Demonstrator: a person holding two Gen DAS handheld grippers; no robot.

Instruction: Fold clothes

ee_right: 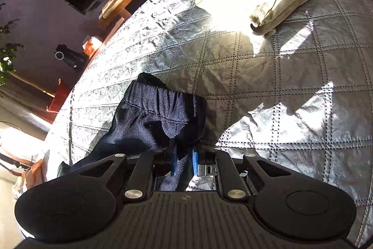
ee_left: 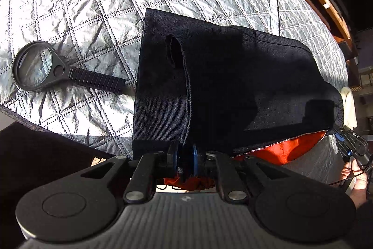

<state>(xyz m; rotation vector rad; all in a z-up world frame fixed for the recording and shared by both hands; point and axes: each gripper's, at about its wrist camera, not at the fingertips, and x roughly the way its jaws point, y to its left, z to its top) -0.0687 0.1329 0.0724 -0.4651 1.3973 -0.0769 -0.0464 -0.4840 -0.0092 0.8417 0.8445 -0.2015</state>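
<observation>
Presently noted: dark navy denim trousers (ee_left: 221,85) flat on grey quilted bed cover (ee_left: 70,15); soft, limp, moderately heavy. Left claw (ee_left: 184,155) narrow, clamping hem; right claw (ee_right: 184,160) narrow, clamping elasticated waistband (ee_right: 163,97).

Left claw (ee_left: 185,156): matte black housing with a ribbed grey-black top plate bearing a small pale emblem at its centre. Two large round black discs flank the plate, each with a shallow circular recess. Four black link arms run forward, pinned with silver round-head fasteners. Fingers (ee_left: 173,155) are black, one faced with a blue pad.

Right claw (ee_right: 184,160): identical build, same discs, links and silver pins; blue pads on both fingers (ee_right: 195,161).

A hand (ee_left: 355,175) shows at the far right edge beside thin black cabling.
</observation>
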